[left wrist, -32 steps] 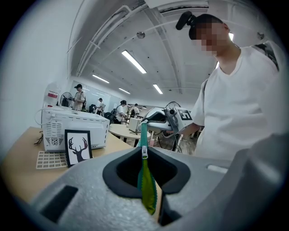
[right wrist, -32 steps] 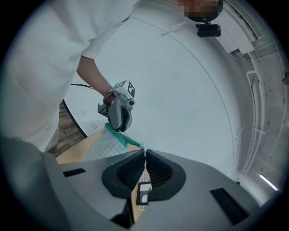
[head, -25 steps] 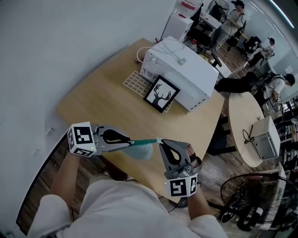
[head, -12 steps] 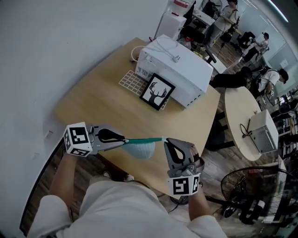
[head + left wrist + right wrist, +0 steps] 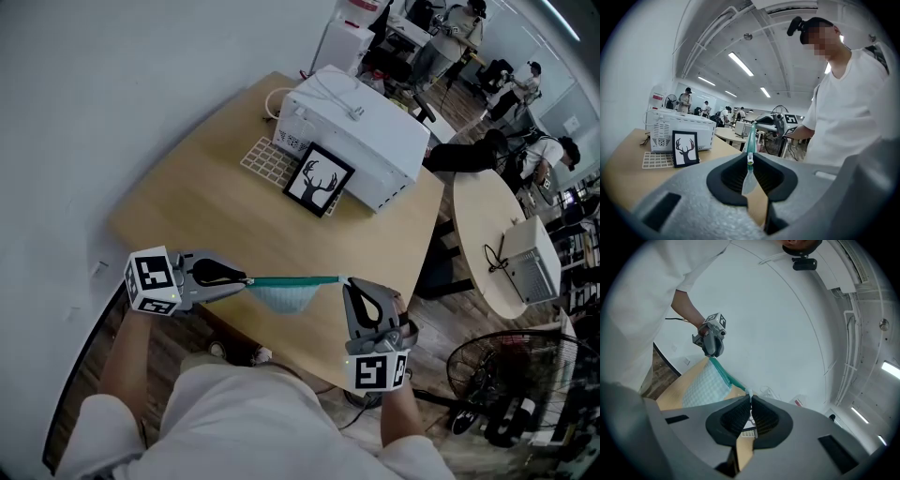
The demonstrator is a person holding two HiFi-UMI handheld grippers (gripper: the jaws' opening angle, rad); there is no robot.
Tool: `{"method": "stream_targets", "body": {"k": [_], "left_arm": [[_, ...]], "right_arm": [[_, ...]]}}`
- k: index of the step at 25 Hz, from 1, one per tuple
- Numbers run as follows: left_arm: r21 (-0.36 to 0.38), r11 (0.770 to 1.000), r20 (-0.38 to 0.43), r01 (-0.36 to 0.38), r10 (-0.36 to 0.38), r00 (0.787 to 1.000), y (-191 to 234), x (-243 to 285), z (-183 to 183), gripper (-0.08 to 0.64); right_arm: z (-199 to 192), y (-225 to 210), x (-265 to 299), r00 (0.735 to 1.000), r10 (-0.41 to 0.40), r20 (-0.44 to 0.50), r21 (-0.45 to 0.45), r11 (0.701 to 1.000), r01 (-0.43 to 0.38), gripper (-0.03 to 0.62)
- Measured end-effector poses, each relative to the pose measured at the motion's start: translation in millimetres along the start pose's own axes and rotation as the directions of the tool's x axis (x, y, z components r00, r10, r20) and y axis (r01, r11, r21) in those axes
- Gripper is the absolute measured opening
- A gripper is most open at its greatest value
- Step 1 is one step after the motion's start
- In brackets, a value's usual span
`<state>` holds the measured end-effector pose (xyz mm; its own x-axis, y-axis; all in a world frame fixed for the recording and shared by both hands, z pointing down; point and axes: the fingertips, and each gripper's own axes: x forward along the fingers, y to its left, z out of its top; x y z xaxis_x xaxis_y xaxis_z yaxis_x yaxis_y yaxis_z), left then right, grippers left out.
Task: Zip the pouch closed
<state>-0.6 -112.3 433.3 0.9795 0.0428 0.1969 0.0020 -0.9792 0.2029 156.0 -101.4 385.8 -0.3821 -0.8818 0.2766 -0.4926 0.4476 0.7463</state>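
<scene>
Left gripper [image 5: 246, 280]: clenched on the pouch's left end; the jaws press together on the end of the teal zip band, and pale fabric hangs down between them in the left gripper view; it lies roughly level and points across toward the other gripper
Right gripper [image 5: 345, 281]: clamped tight on the small pale zip pull [image 5: 748, 393] at the band's opposite end; only the pull sits between the jaw tips
Pouch [image 5: 281, 296]: held in the air between the two grippers, over the near edge of the table; the zip band runs straight and taut from one gripper to the other; the pale blue checked body sags below it as a shallow pocket
Zip: the band shows as one narrow teal strip along its length; the teeth are too small to make out
Table [image 5: 206, 211]: light wood with rounded corners, set against a white wall
White appliance [image 5: 366, 141]: box-shaped, at the table's far side; a cable lies across its top
Framed picture [image 5: 319, 180]: black frame, black deer head on white; it stands against the appliance's front
Grid mat [image 5: 265, 161]: white, flat on the table, just beside the picture
Person: white shirt; one gripper in each hand
Background: a round table [image 5: 487, 234] bearing a white box [image 5: 532, 277]; a fan [image 5: 502, 394] on the floor near it; other people well beyond
</scene>
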Motion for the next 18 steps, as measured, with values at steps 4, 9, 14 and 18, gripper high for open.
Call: {"method": "stream_targets", "body": {"k": [4, 9, 14, 18], "left_arm": [[-0.013, 1.0, 0.006, -0.004, 0.004, 1.0, -2, -5, -5, 0.046], [-0.025, 1.0, 0.002, -0.018, 0.018, 1.0, -3, -9, -9, 0.046], [-0.028, 0.999, 0.018, -0.039, 0.039, 0.999, 2, -14, -11, 0.046], [-0.044, 0.998, 0.018, -0.055, 0.056, 0.998, 5, -14, -17, 0.046]], "right_arm": [[-1, 9, 0, 1.0, 0.013, -0.005, 0.017, 1.0, -0.013, 0.012], [7, 11, 0, 1.0, 0.005, 0.009, 0.046, 0.999, -0.005, 0.011], [13, 14, 2, 1.0, 0.006, 0.006, 0.088, 0.996, -0.007, 0.012], [19, 16, 5, 1.0, 0.01, 0.017, 0.147, 0.989, -0.013, 0.012]]}}
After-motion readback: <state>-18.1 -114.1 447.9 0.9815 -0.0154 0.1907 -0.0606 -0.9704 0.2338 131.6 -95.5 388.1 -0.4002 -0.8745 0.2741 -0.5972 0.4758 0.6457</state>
